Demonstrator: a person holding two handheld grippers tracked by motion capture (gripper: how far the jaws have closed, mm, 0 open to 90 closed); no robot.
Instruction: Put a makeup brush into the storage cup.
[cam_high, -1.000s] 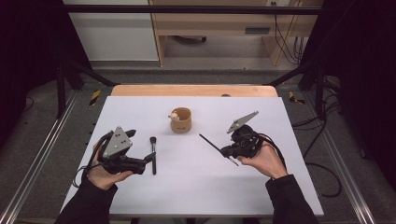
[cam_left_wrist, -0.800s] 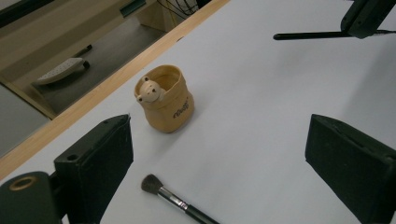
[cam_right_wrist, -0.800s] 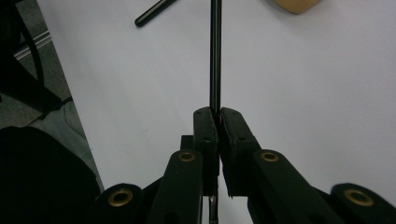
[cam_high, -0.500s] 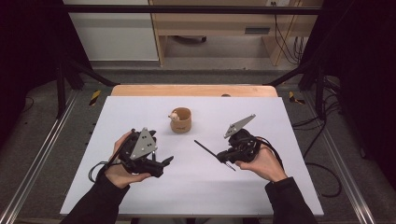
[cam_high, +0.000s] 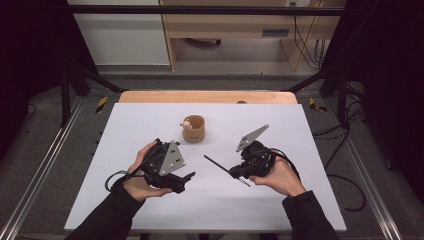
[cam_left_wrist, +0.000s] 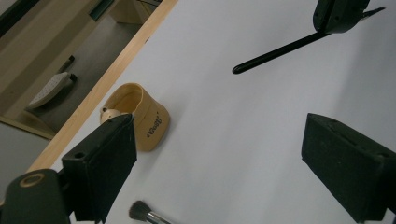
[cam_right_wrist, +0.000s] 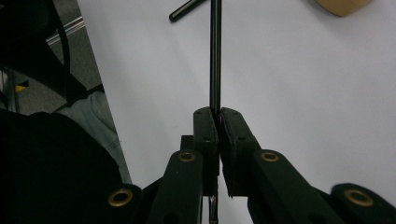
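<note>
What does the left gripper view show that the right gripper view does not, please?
The left gripper view gives the left gripper with open jaws and nothing between them, a brush with its bristle head by one jaw, and the wooden cup with its whole printed side. The right gripper view gives the right gripper shut on the thin black stick up close, plus dark clothing at its left. Both share the white table, the stick and part of the cup.
</note>
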